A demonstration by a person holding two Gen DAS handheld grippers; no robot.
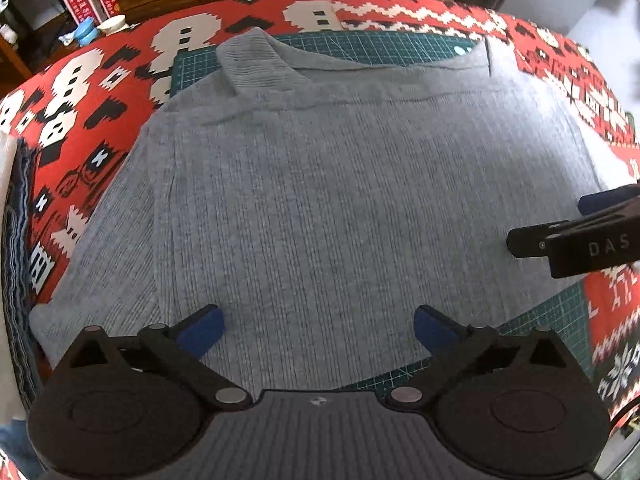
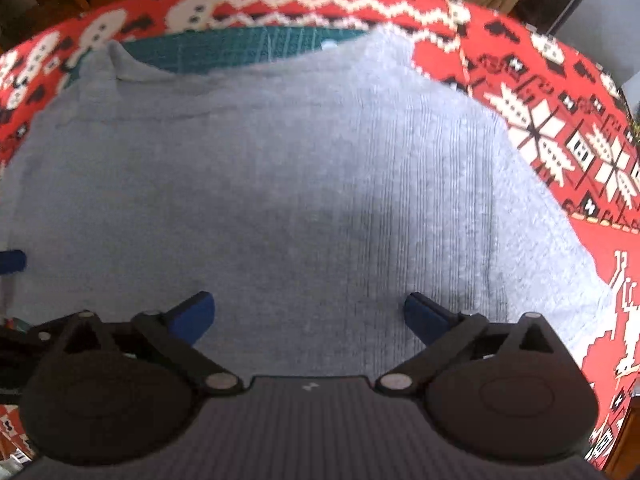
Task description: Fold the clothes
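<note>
While the grey sweater [image 1: 340,184] lies spread flat, unfolded, our left gripper [image 1: 318,330] and right gripper [image 2: 306,316] hover with fingers spread, holding nothing.

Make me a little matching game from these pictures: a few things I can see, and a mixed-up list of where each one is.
Things:
1. grey ribbed knit sweater
2. green gridded cutting mat
3. red patterned cloth
4. blue and white small bowls

Places:
A. covering the whole table
B. spread flat under both open grippers
C. beyond the table's far left edge
D. peeking out beneath the sweater

Pairs: 1-B, 2-D, 3-A, 4-C
</note>
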